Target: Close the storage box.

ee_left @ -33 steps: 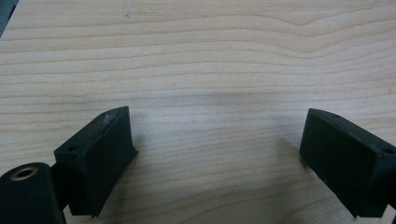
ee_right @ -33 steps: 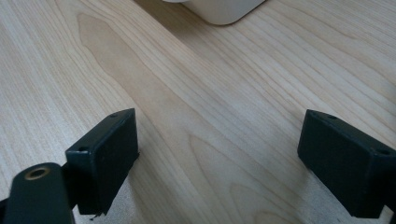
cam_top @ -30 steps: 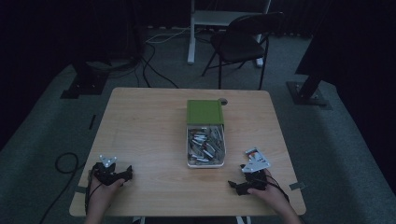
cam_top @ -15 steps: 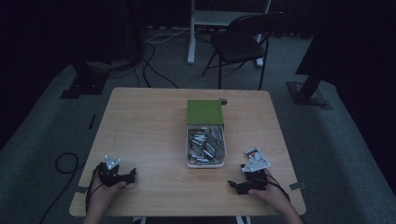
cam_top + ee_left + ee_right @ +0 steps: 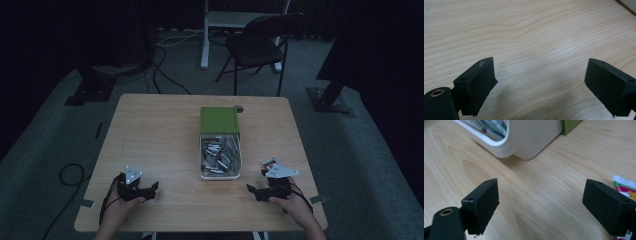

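Note:
A white box with a green lid slid halfway back stands at the table's middle; several small packets lie inside. My left gripper rests low at the front left, pointing right, and its jaws stand wide apart over bare wood. My right gripper sits at the front right, aimed left toward the box, also open with nothing between its jaws. The right gripper view has the box's rounded corner just ahead of the jaws and a loose red-and-white packet beside the right-hand jaw; that packet lies by the gripper.
The wooden table has bare wood left of the box. A small dark round object lies by the lid's far corner. A folding chair and cables stand on the floor beyond the table.
My left hand has slid to the right along the front of the table, toward the middle. The right hand and the box stay where they were.

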`<state>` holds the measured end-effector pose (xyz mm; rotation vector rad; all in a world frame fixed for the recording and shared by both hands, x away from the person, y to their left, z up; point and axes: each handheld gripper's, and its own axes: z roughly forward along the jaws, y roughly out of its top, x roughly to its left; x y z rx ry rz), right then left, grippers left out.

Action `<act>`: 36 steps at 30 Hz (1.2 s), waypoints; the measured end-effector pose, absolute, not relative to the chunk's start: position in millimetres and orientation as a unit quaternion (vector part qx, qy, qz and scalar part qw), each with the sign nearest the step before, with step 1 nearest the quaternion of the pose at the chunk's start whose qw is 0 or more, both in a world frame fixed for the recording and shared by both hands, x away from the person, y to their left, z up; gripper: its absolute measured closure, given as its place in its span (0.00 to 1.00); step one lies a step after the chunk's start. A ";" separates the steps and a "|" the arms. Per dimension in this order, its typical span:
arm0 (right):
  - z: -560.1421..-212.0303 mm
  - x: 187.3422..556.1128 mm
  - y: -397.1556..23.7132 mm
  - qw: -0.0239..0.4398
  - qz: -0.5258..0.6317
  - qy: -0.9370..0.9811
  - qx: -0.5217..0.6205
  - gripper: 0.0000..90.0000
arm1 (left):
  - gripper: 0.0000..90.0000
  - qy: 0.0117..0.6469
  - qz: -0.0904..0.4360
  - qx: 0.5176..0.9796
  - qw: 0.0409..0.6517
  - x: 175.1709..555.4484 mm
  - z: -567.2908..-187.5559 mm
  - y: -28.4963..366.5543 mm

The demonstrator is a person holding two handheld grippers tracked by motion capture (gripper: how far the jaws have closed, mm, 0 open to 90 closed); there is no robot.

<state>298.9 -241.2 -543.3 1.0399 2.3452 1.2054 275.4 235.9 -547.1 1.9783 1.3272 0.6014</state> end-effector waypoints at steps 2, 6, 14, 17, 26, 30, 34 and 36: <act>-541.0 299.1 -241.5 0.156 0.424 0.815 0.364 0.15 | 0.12 0.498 0.228 0.763 0.345 275.8 -546.9 232.0; -536.9 300.3 -241.1 0.156 0.431 0.810 0.365 0.15 | 0.12 0.479 0.224 0.771 0.354 276.5 -545.8 223.4; -530.9 303.7 -238.7 0.161 0.438 0.806 0.364 0.14 | 0.12 0.448 0.217 0.784 0.370 279.9 -542.1 204.8; -529.8 304.6 -238.5 0.162 0.441 0.804 0.365 0.14 | 0.12 0.442 0.216 0.784 0.378 281.5 -540.0 199.9; -524.1 308.6 -237.3 0.164 0.450 0.796 0.369 0.14 | 0.12 0.421 0.211 0.784 0.405 288.5 -531.9 183.2; -520.7 311.1 -235.6 0.164 0.460 0.789 0.371 0.14 | 0.12 0.410 0.215 0.785 0.412 290.6 -528.2 175.9; -518.7 313.2 -234.1 0.168 0.460 0.788 0.373 0.14 | 0.12 0.401 0.217 0.785 0.419 291.8 -526.7 169.3; -517.8 314.7 -233.6 0.170 0.462 0.786 0.374 0.14 | 0.12 0.396 0.212 0.786 0.425 292.9 -525.1 164.1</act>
